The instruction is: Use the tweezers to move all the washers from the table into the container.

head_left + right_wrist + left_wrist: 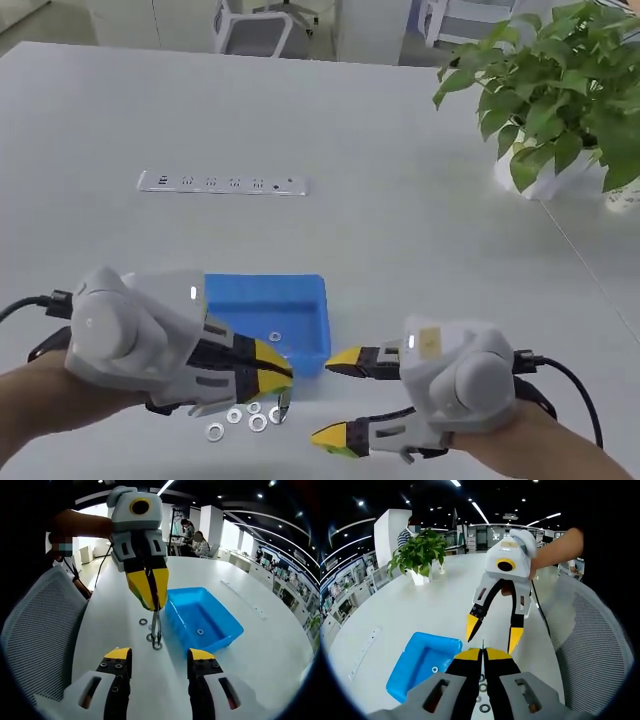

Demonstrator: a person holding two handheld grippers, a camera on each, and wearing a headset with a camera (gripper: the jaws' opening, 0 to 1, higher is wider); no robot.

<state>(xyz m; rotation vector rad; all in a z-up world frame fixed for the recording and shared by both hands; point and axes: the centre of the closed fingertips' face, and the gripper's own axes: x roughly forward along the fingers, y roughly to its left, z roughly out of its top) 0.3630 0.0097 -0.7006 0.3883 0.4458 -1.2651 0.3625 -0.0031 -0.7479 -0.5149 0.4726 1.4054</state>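
- Head view, far left: my left gripper (272, 368) has its fingers pressed together on the tweezers (282, 400), which point down at the table (400, 230). I judge the squeeze is what keeps the tips pinched.
- The tweezer tips stand among the washers (256, 423), a small loose cluster on the table just in front of the container's near wall. In the right gripper view the tips meet the nearest washer (157, 646); I cannot tell whether it is gripped.
- The container (300, 305) sits just behind the cluster, top open, with one washer (275, 338) lying inside. A short lift over the near rim should be enough.
- My right gripper (338, 397) hovers just right of the cluster by the container's near right corner, fingers apart and holding nothing. It is probably parked there to stay clear.
- Room: there is bare table to the right and beyond. The power strip (222, 183) and plant (560, 100) are well apart.
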